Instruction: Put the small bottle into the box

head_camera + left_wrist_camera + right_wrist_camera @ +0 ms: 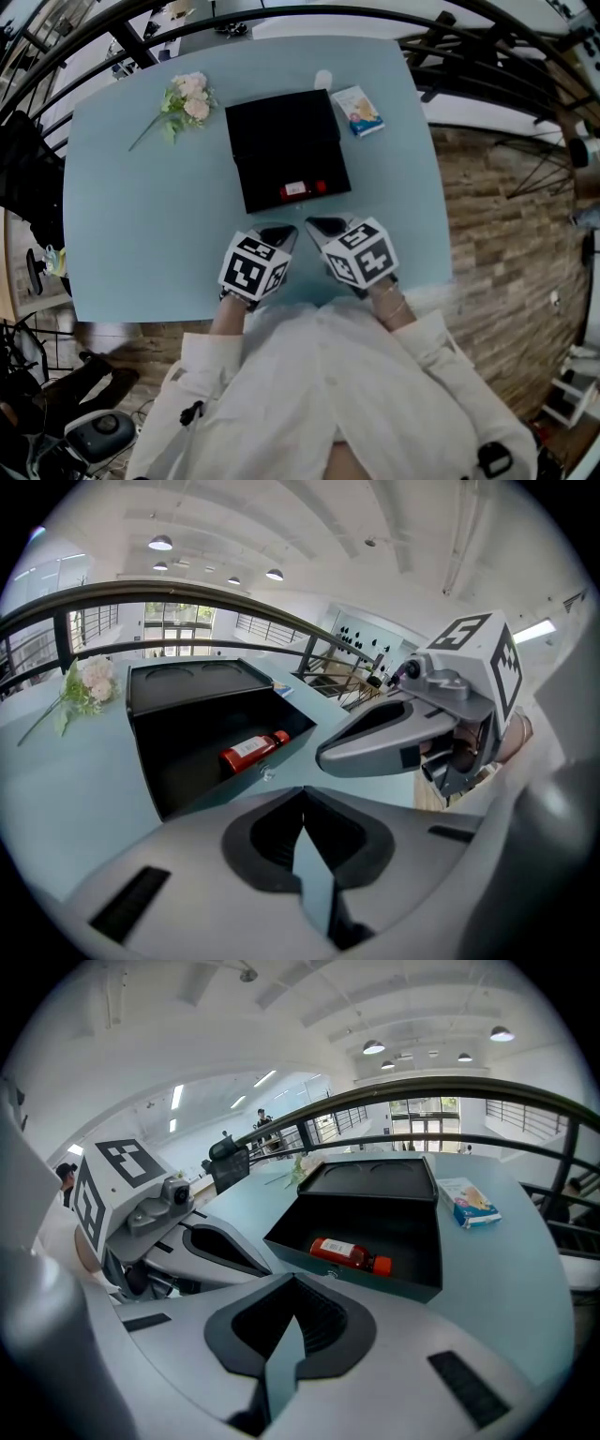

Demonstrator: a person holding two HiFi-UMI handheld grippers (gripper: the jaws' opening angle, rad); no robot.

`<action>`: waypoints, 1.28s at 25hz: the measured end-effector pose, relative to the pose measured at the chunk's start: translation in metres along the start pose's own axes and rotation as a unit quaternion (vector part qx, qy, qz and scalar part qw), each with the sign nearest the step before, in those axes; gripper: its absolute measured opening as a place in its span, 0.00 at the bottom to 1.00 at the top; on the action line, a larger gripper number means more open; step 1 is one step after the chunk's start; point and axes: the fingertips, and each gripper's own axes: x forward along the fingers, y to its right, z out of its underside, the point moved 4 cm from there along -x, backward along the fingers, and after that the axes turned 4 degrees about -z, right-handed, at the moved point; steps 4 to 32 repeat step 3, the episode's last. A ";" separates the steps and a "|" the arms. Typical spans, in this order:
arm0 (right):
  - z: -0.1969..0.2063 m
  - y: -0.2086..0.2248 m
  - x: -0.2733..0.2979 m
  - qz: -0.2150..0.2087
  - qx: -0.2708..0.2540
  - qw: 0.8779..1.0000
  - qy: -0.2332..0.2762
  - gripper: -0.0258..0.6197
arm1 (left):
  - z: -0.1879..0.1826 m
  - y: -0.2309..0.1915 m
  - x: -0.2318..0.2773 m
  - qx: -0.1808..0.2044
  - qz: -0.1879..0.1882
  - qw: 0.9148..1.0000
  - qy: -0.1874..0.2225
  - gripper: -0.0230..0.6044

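A small red bottle [302,188] with a white label lies on its side inside the open black box [281,141] at the table's middle. The left gripper view shows the bottle [253,750] against the box's near wall [178,752]; in the right gripper view the bottle [349,1253] lies on the box floor [375,1213]. My left gripper [281,234] and right gripper [323,227] hover side by side just in front of the box, tips pointing at it. Both are shut with nothing between the jaws, apart from the bottle.
A bunch of pale flowers [186,101] lies at the table's far left. A small printed carton [358,110] sits right of the box lid, and a small white object [323,79] behind it. The table's front edge is just below my grippers; railings ring the table.
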 end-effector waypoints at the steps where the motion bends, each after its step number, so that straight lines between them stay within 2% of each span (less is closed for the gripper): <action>1: 0.001 0.000 0.001 -0.001 0.000 1.000 -0.002 0.04 | 0.000 0.000 0.000 -0.001 0.000 1.000 0.001 0.05; 32: 0.004 0.000 0.001 -0.001 -0.001 1.000 -0.006 0.04 | -0.001 0.000 -0.001 -0.004 0.001 1.000 0.001 0.05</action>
